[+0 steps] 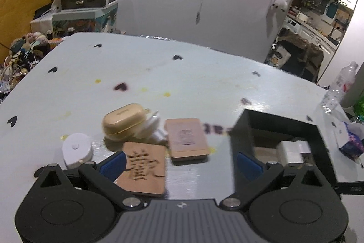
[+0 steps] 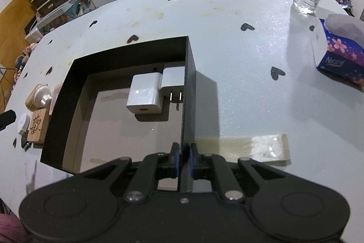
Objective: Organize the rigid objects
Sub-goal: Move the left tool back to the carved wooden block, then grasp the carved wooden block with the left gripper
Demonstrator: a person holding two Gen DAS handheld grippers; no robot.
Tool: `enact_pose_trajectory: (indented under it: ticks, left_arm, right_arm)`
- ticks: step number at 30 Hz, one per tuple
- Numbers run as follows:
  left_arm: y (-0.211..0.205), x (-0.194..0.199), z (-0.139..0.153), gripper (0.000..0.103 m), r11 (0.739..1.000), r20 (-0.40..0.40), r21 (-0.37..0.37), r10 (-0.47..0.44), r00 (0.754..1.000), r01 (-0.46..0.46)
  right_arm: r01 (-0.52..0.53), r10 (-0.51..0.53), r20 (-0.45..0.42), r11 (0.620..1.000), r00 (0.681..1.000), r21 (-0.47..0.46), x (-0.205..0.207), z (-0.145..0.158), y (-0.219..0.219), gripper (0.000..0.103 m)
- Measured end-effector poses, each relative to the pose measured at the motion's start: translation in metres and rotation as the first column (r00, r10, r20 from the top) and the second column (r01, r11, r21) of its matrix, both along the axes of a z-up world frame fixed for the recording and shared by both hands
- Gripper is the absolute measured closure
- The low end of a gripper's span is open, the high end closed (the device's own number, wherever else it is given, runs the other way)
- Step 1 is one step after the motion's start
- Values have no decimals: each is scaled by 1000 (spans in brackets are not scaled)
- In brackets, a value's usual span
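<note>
The right gripper [image 2: 182, 157] pinches the near wall of the black box [image 2: 68, 83], which holds two white chargers [image 2: 145, 95]. The left gripper [image 1: 180, 163] is wide open above a wooden tile [image 1: 143, 169]. Behind it lie another tile [image 1: 186, 138] and a tan earbud case [image 1: 124, 121].

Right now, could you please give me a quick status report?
Right gripper clamped on black box wall. Left gripper open over carved wooden tile. Two chargers boxed.
</note>
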State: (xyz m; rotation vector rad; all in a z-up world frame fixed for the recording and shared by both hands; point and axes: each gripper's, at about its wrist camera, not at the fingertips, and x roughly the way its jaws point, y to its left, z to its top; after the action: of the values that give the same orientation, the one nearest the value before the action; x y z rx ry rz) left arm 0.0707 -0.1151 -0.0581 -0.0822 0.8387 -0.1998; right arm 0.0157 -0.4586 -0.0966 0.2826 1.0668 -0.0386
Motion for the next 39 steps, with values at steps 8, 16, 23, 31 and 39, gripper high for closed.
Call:
enact_pose_trajectory:
  ticks: [8, 16, 23, 31, 39]
  left_arm:
    - [16, 29, -37, 10, 999, -64, 43, -26, 998, 29]
    - [21, 46, -59, 15, 998, -125, 64, 7, 992, 1]
    - [25, 50, -68, 25, 997, -141, 79, 24, 990, -13]
    - [16, 53, -65, 38, 995, -145, 98, 17, 989, -3]
    - [9, 35, -25, 38, 1000, -125, 7, 14, 992, -13]
  right_arm:
    - [5, -5, 13, 1000, 1000, -3, -3, 0, 0, 94]
    - [27, -26, 10, 1000, 1000, -10, -3, 0, 2, 95]
    - [25, -24, 2, 1000, 1000, -12, -1, 1, 3, 95]
    - [11, -11, -3, 1000, 1000, -13, 0, 1, 2, 95]
    - [11, -11, -1, 1000, 1000, -11, 1, 0, 2, 94]
